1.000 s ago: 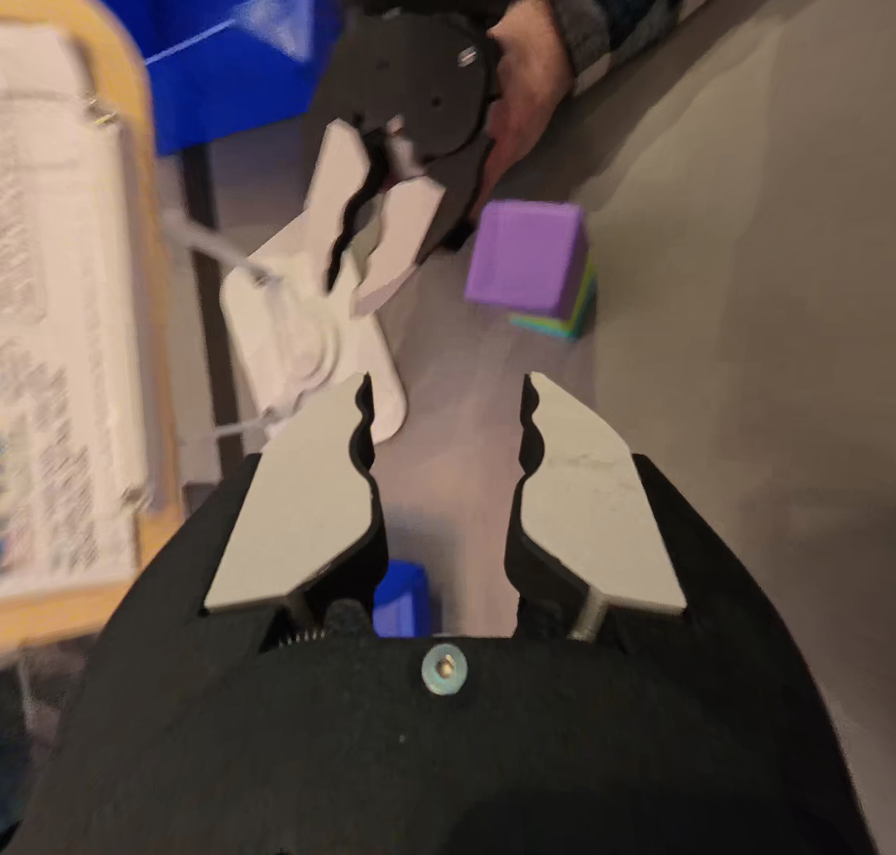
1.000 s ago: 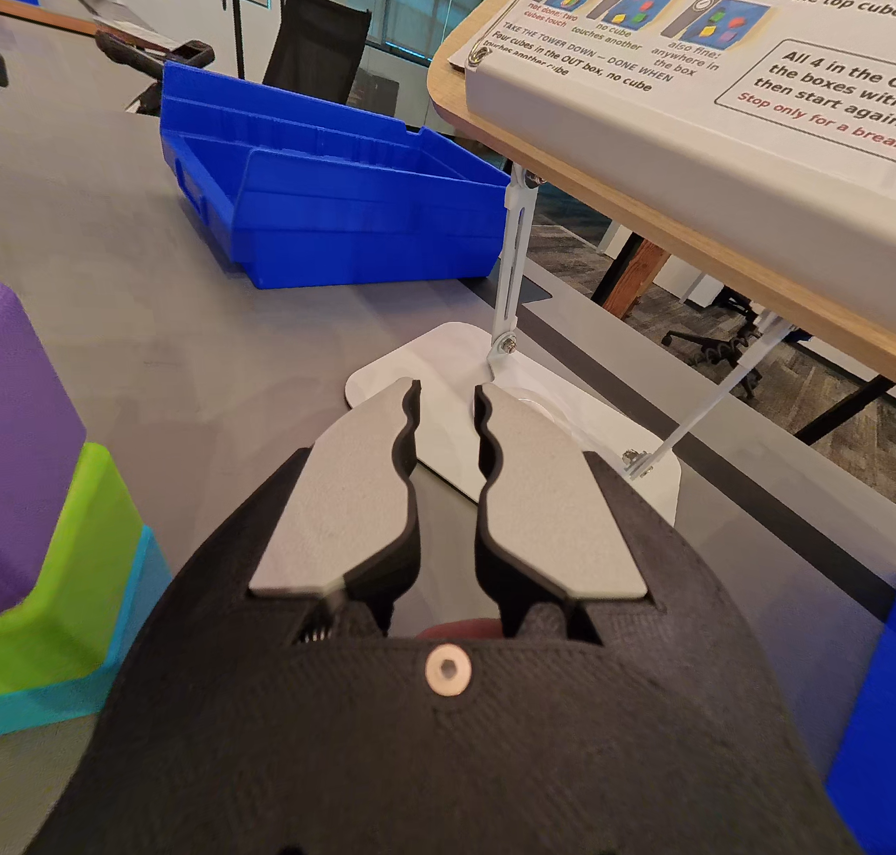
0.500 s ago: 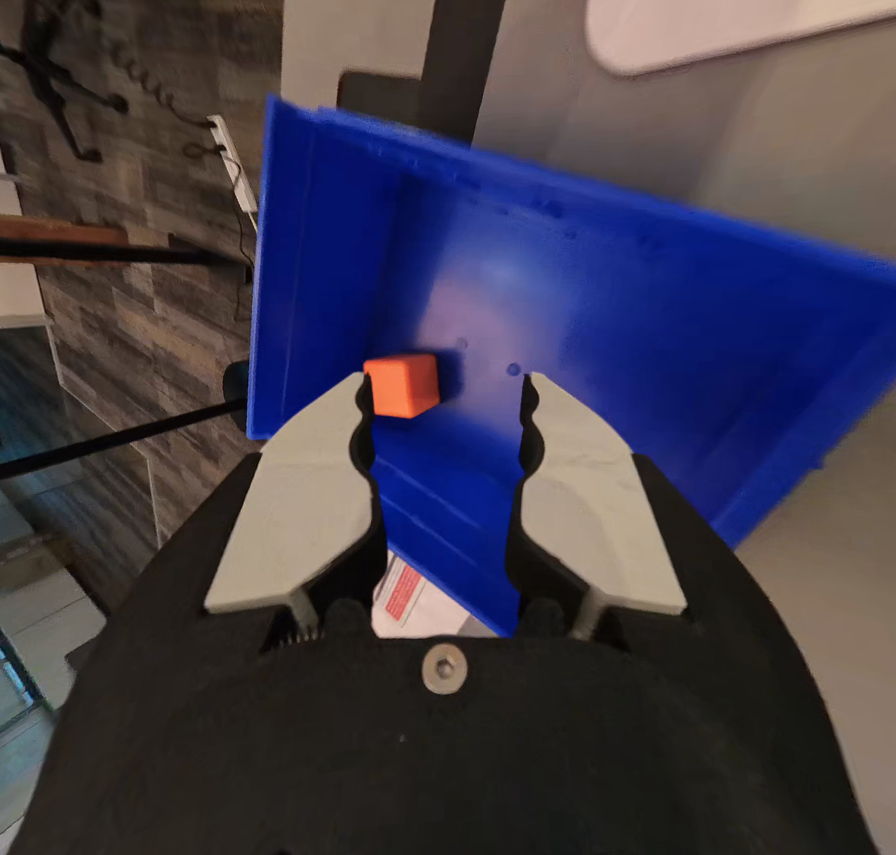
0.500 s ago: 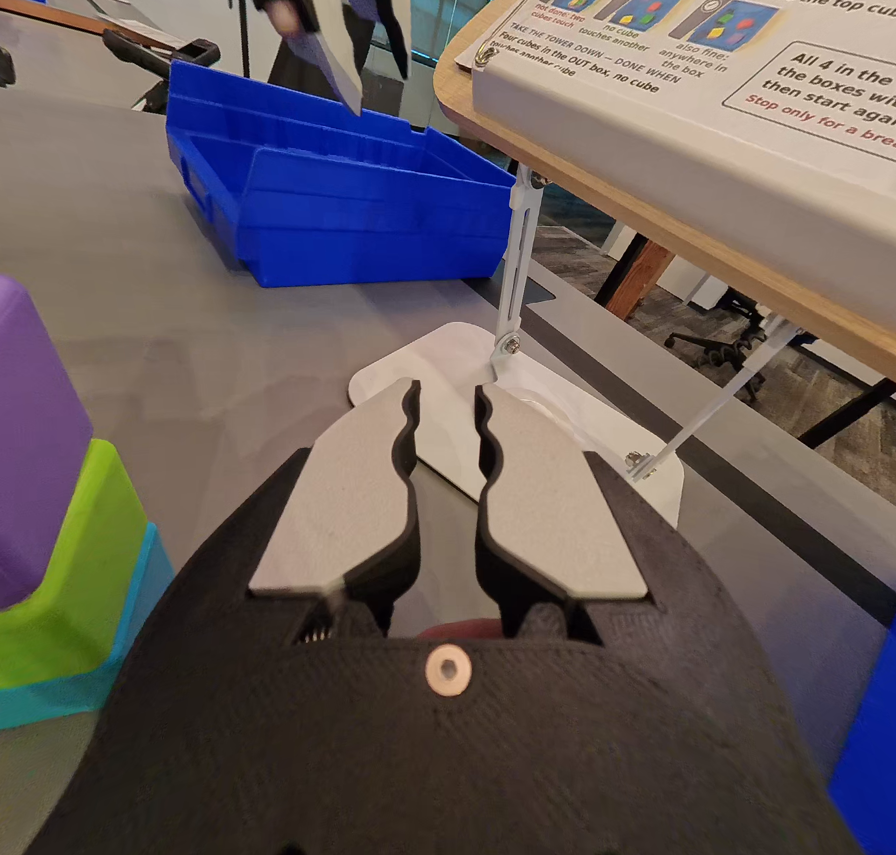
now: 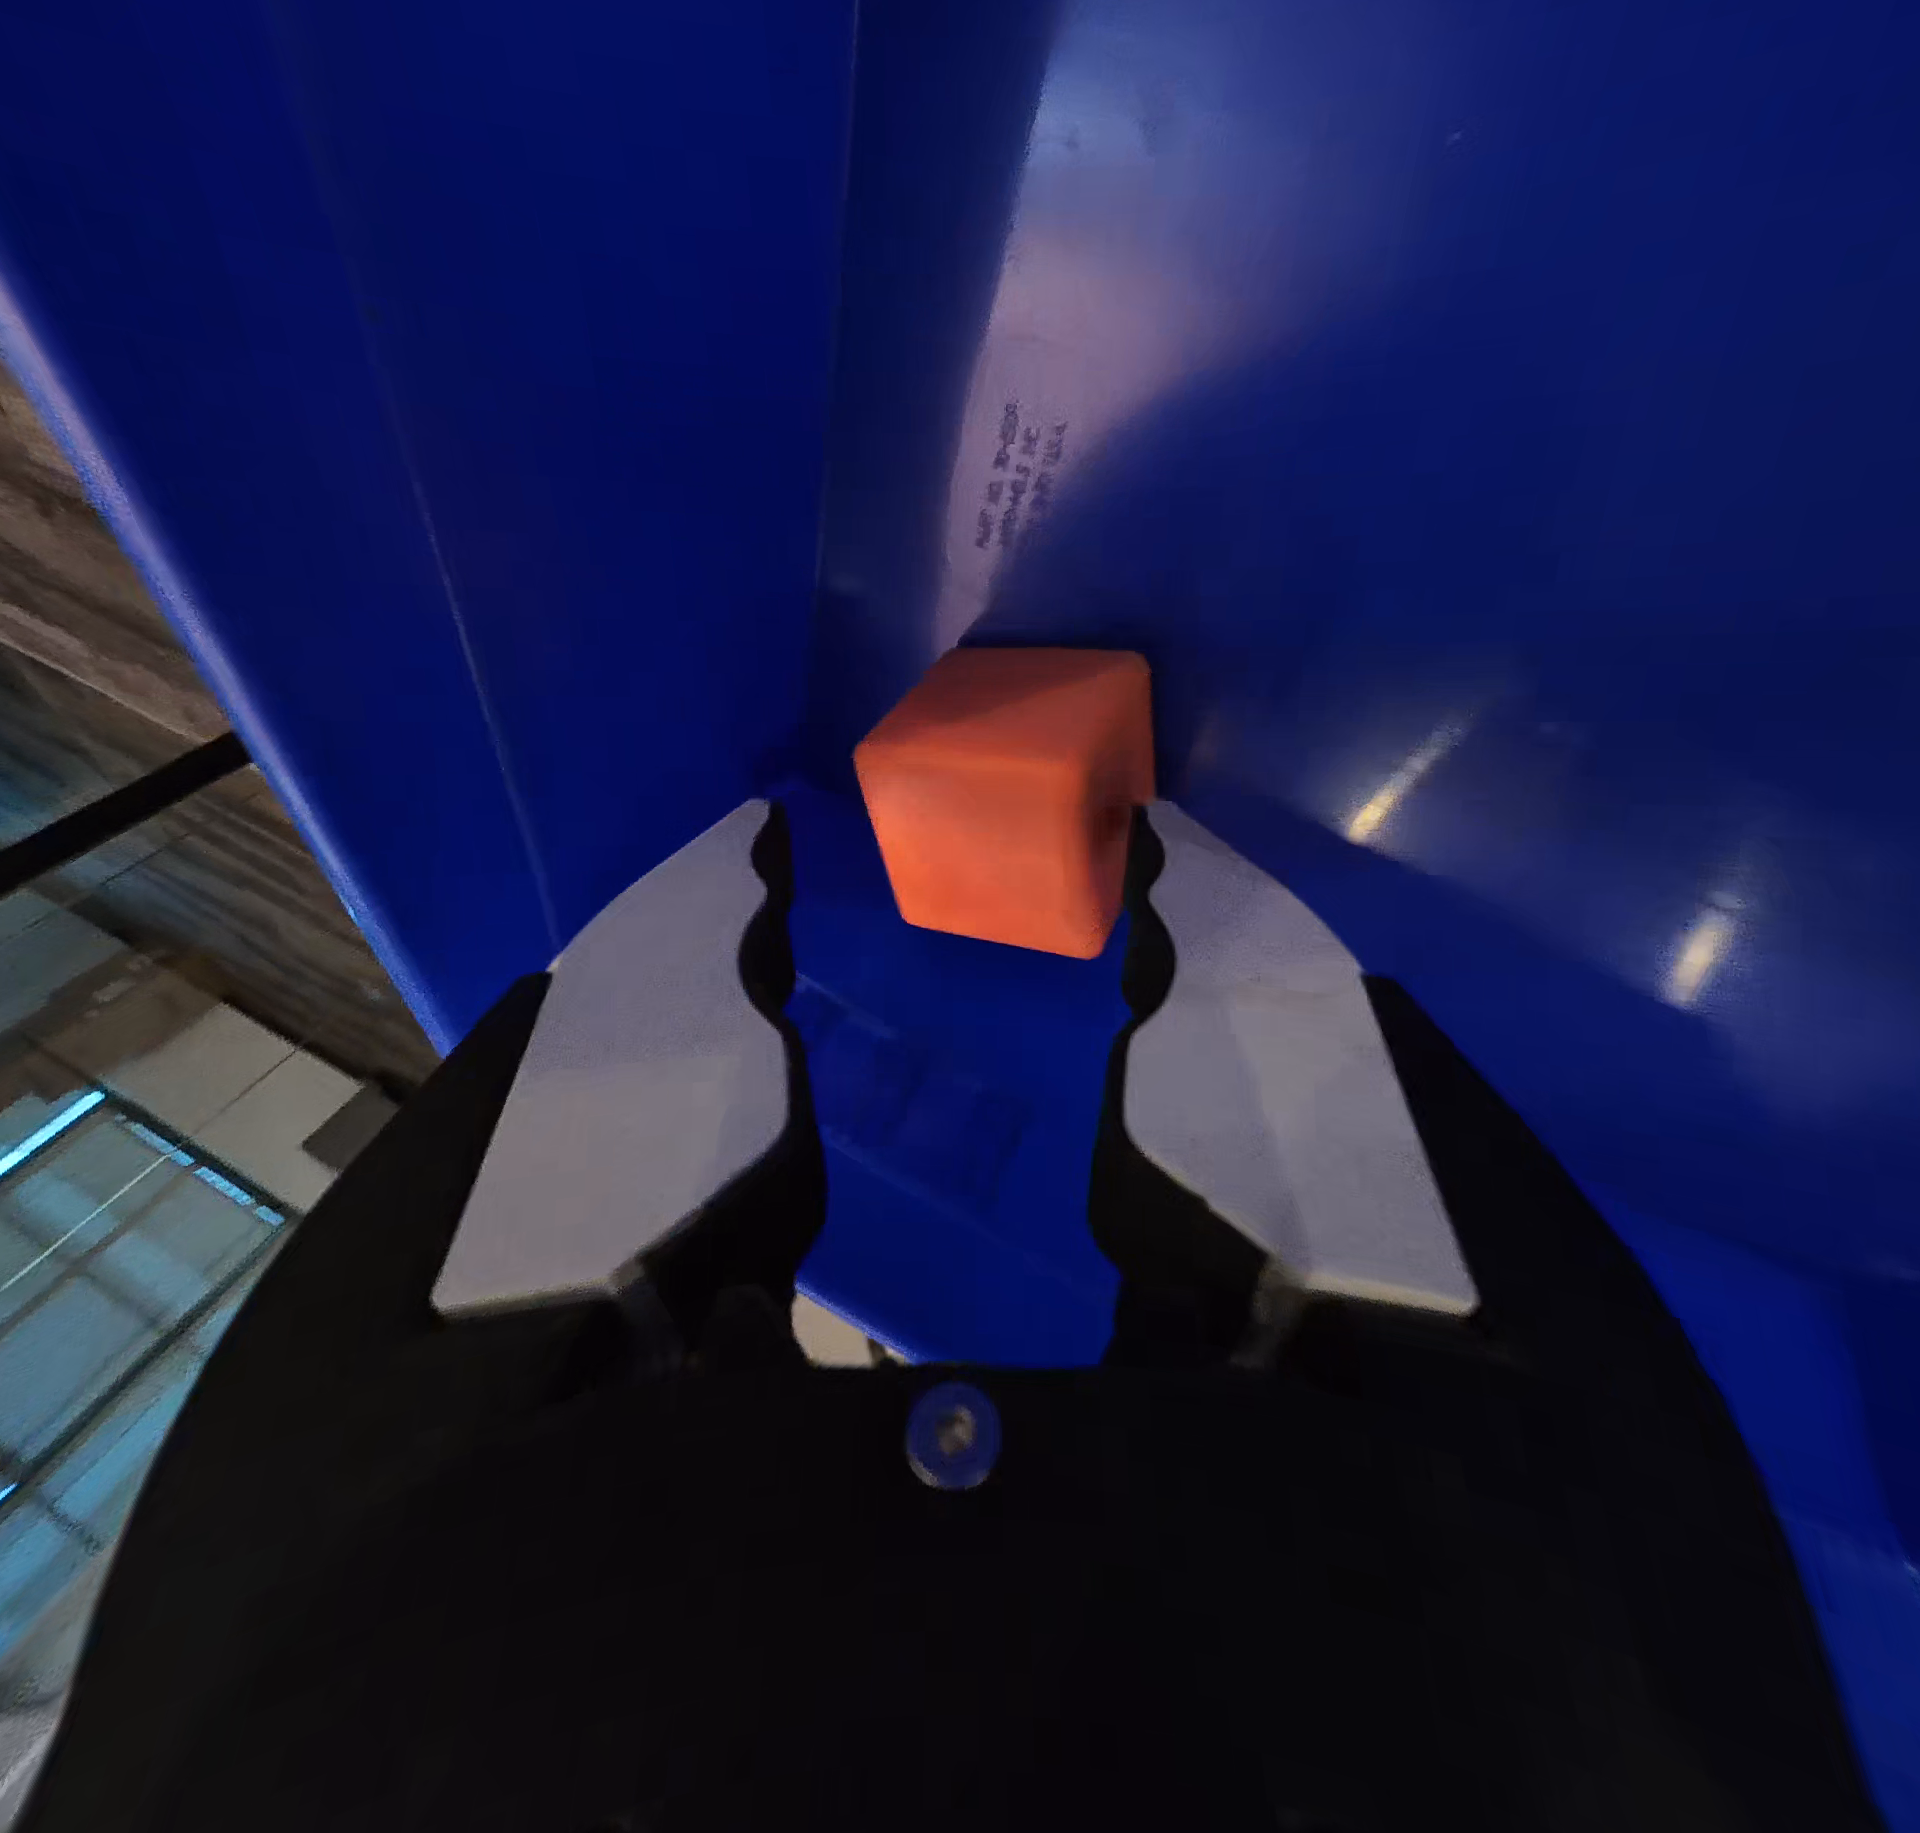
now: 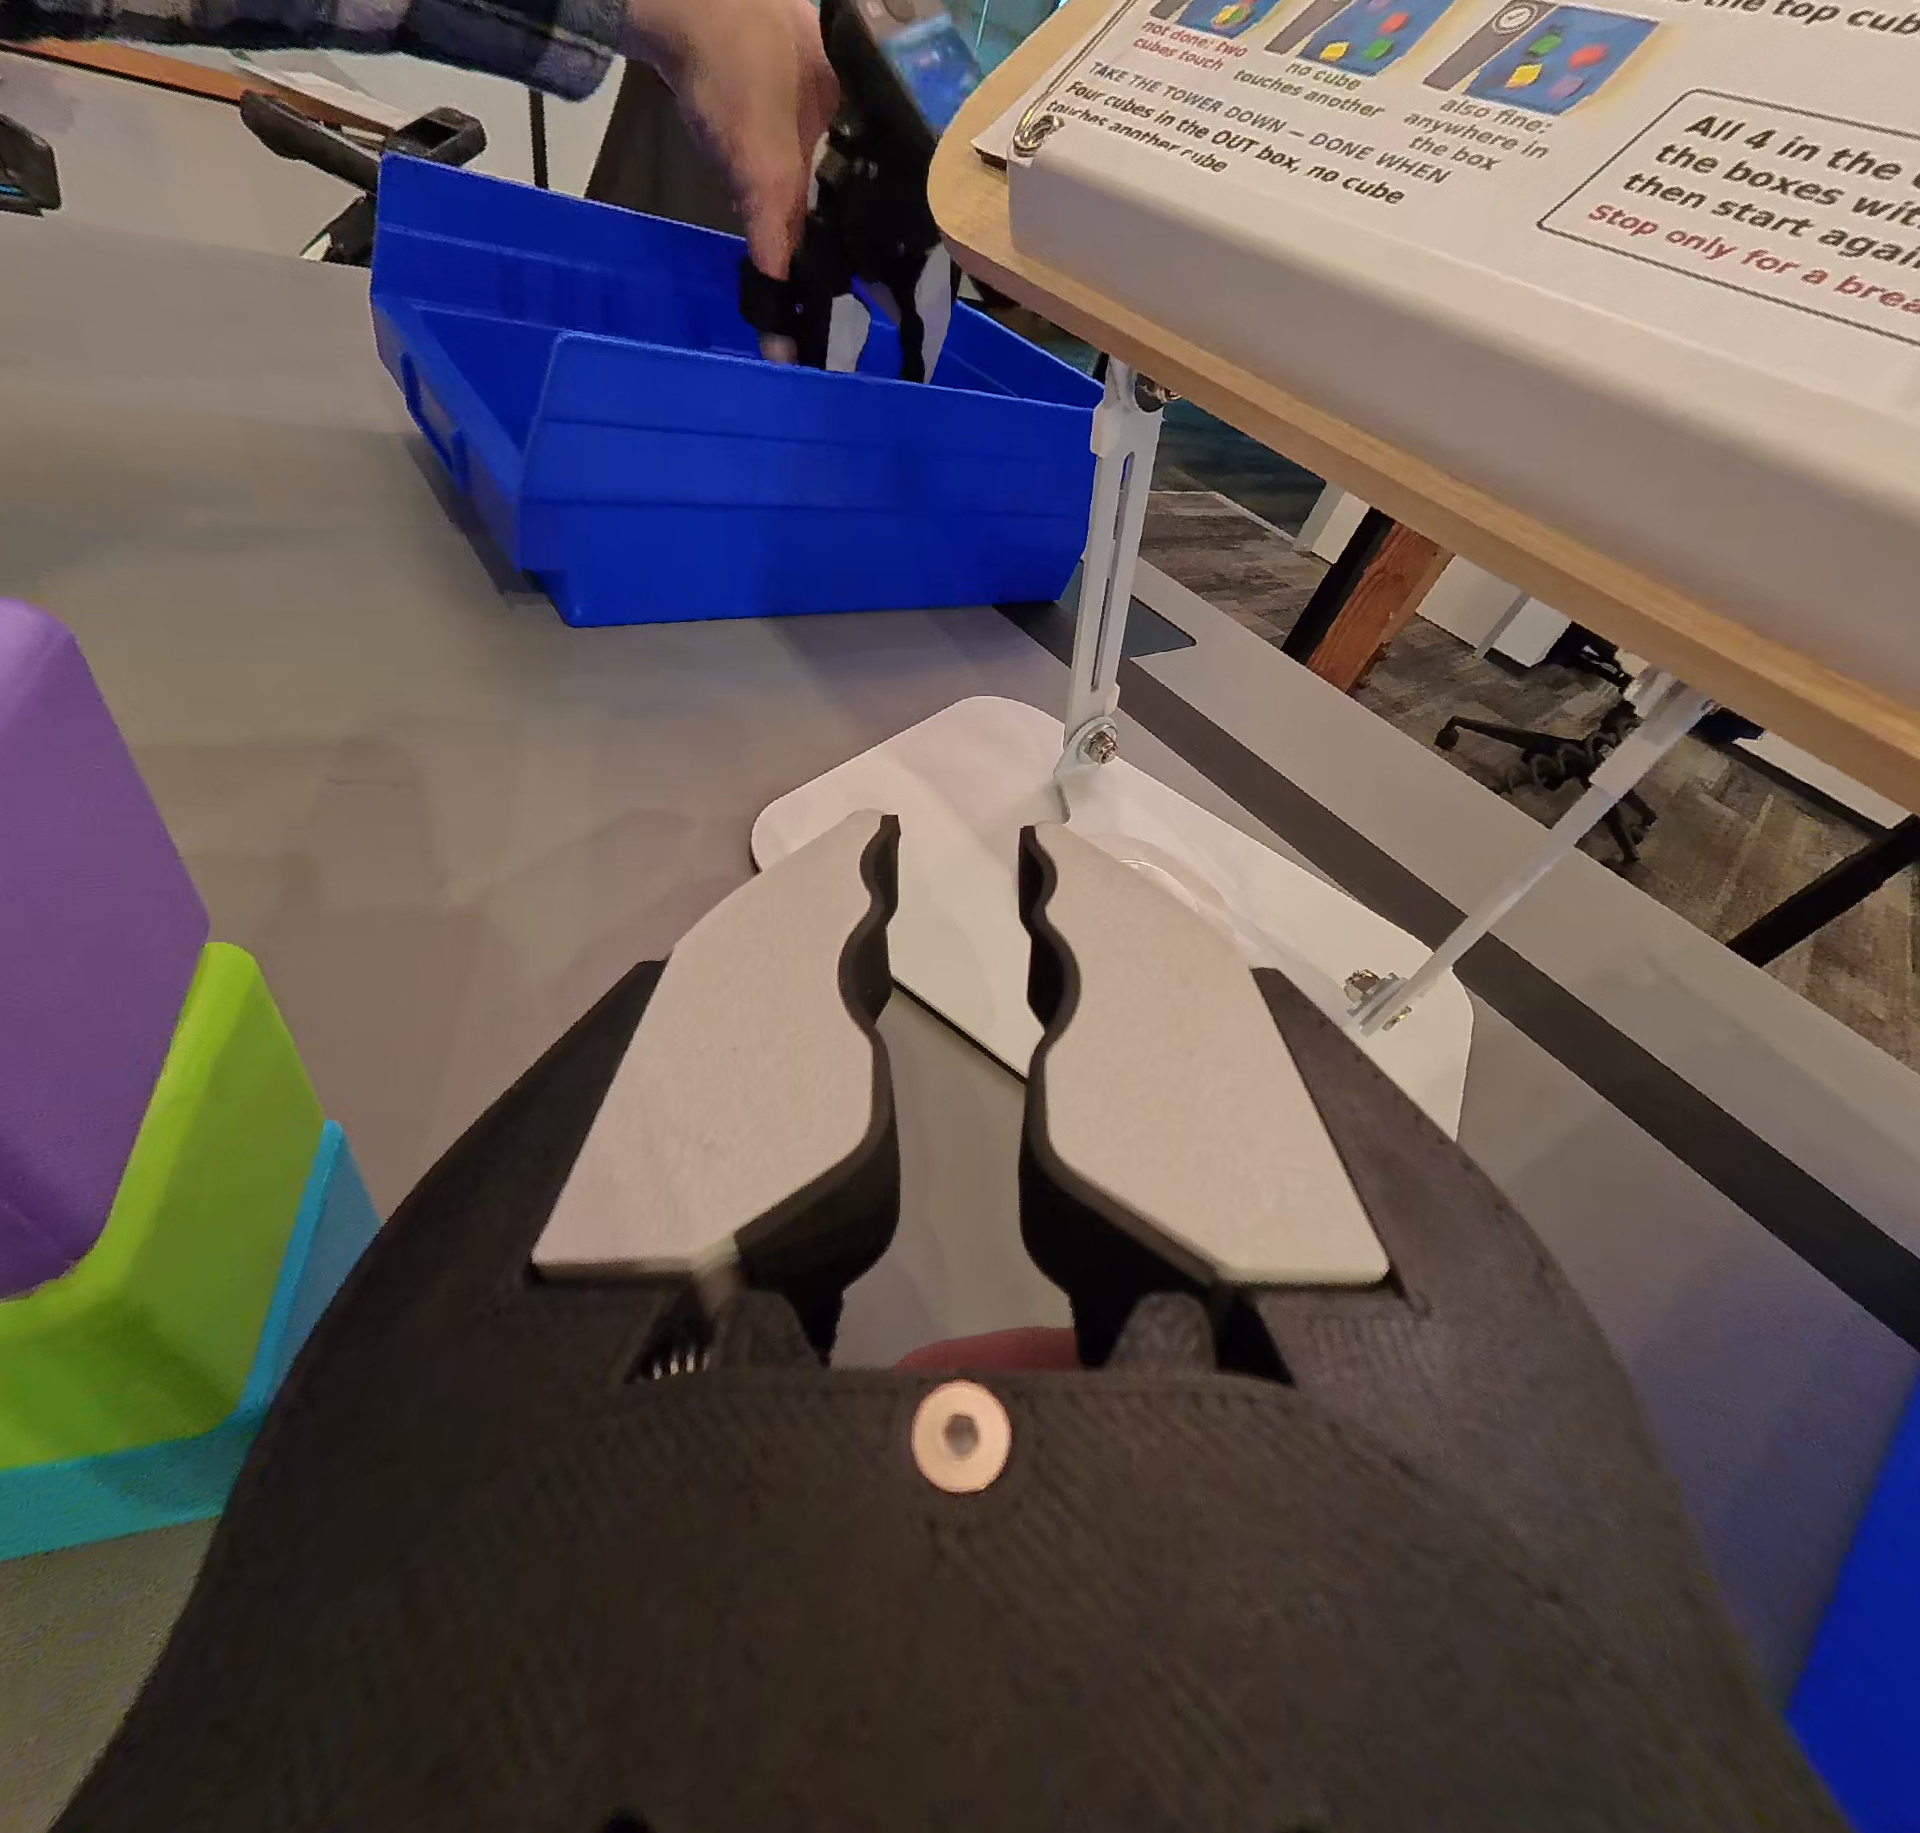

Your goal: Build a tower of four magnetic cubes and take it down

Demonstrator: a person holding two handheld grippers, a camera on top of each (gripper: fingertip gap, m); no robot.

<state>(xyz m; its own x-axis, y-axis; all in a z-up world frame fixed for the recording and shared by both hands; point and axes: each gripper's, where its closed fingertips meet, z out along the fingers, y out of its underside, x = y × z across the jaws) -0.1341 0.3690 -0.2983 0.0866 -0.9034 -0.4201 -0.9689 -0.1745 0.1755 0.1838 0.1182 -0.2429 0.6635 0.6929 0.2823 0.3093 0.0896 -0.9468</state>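
Note:
My left gripper (image 5: 951, 817) is open and reaches into a blue bin (image 5: 1455, 433). An orange cube (image 5: 997, 796) lies in the bin's corner, just at the fingertips and close to the right finger (image 5: 1247, 1035); I cannot tell if they touch. My right gripper (image 6: 956, 833) is empty, its jaws a narrow gap apart, low over the grey table. To its left stands a stack: a purple cube (image 6: 73, 900) on a green cube (image 6: 177, 1243) on a cyan cube (image 6: 312, 1316). The right wrist view shows the left gripper (image 6: 883, 318) inside the bin (image 6: 790, 495).
A white stand base (image 6: 1195, 879) lies right ahead of my right gripper, with thin struts holding a wooden board with an instruction sheet (image 6: 1455, 225) overhead. Another blue bin's edge (image 6: 1870, 1575) shows at the right. A hand in a plaid sleeve (image 6: 717, 48) holds the left gripper. The grippers' ends are close to 40 cm from one another.
My left gripper has swung away from the stack and down into the blue bin, closing in on the orange cube. My right gripper has stayed put with the same narrow gap.

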